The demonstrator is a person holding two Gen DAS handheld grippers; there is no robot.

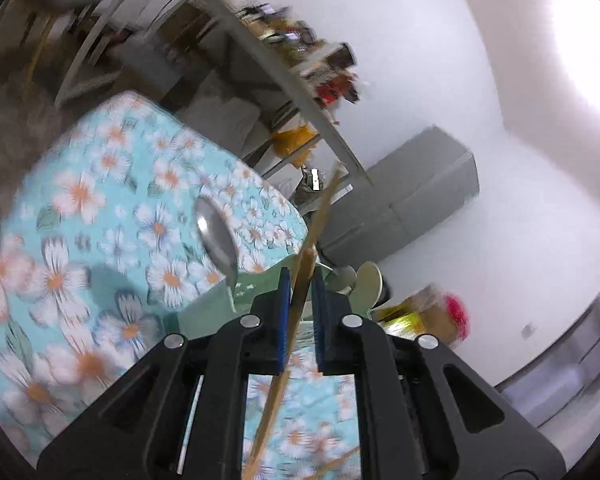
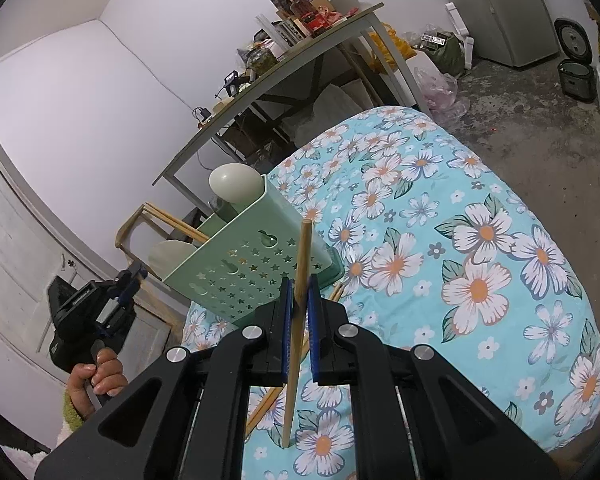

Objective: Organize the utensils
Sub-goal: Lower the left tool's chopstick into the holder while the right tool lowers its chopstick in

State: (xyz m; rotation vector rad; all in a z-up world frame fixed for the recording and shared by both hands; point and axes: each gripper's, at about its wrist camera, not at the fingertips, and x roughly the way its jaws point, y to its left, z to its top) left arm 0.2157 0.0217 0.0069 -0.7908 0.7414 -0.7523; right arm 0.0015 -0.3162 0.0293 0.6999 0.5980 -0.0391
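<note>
My left gripper (image 1: 300, 276) is shut on a wooden chopstick (image 1: 320, 216) that slants up past its blue pads, in a blurred view. Just beyond it sits the green utensil holder (image 1: 228, 300); a metal spoon (image 1: 216, 236) and pale spoons (image 1: 368, 280) stick up from it. My right gripper (image 2: 299, 280) is shut on another chopstick (image 2: 302, 252), held nearly upright in front of the star-holed green holder (image 2: 240, 268). That holder contains a white ladle (image 2: 236, 184) and chopsticks (image 2: 176, 220). The left gripper (image 2: 134, 276) shows left of the holder, gripped by a hand (image 2: 100, 376).
The table (image 2: 480, 240) wears a turquoise floral cloth. Loose chopsticks (image 2: 268, 404) lie on it under my right gripper. Behind stand a cluttered shelf table (image 2: 300, 52), a wooden chair (image 2: 140, 224), a grey fridge (image 2: 512, 12) and a rice cooker (image 2: 576, 76) on the floor.
</note>
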